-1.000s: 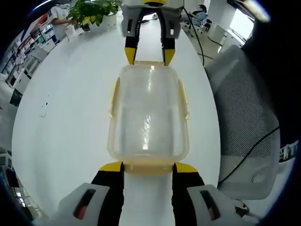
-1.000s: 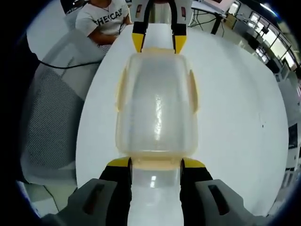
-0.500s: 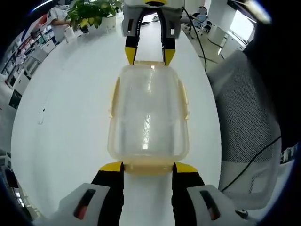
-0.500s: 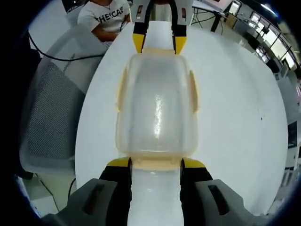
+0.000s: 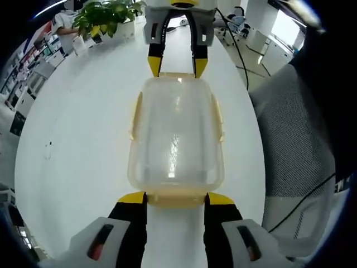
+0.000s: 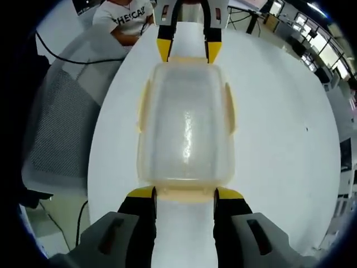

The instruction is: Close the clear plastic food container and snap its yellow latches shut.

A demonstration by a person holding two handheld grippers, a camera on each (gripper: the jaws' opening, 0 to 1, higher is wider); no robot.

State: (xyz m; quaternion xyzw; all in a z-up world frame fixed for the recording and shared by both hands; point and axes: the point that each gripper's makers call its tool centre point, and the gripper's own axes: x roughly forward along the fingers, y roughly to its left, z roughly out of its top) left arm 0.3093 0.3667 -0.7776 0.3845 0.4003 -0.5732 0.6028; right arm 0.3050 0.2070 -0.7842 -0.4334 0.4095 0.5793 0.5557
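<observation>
White tabletop [image 5: 78, 139] is stretching out under both cameras, with an open office running behind it: a leafy potted plant [image 5: 109, 14] is sitting at the far end in the left gripper view, and a grey mesh chair [image 5: 295, 139] is standing off the table's edge on that view's right side. In the right gripper view the same mesh chair [image 6: 61, 117] is showing at the left, and a person in a white printed shirt [image 6: 125, 17] is sitting beyond it. Between my two tools the clear plastic food container [image 5: 175, 137] is lying lengthwise on the table, its lid down on the body. I am holding my left gripper [image 5: 175, 196] at one short end, its yellow-tipped jaws spread to either side of the pale yellow end latch [image 5: 175, 196], tips touching or just beside the container's corners; whether they are actually pressing I cannot tell. My right gripper [image 6: 184, 192] is standing the same way at the opposite short end, jaws spread and flanking that end's latch [image 6: 185, 194]. Each tool is also appearing at the far end of the other's view: the right gripper [image 5: 177, 67] across the container from the left camera, the left gripper [image 6: 189, 51] from the right camera. Yellow side latches [image 5: 135, 114] are lying along the long edges, seemingly flat against the walls, though their locking is too small to judge.
</observation>
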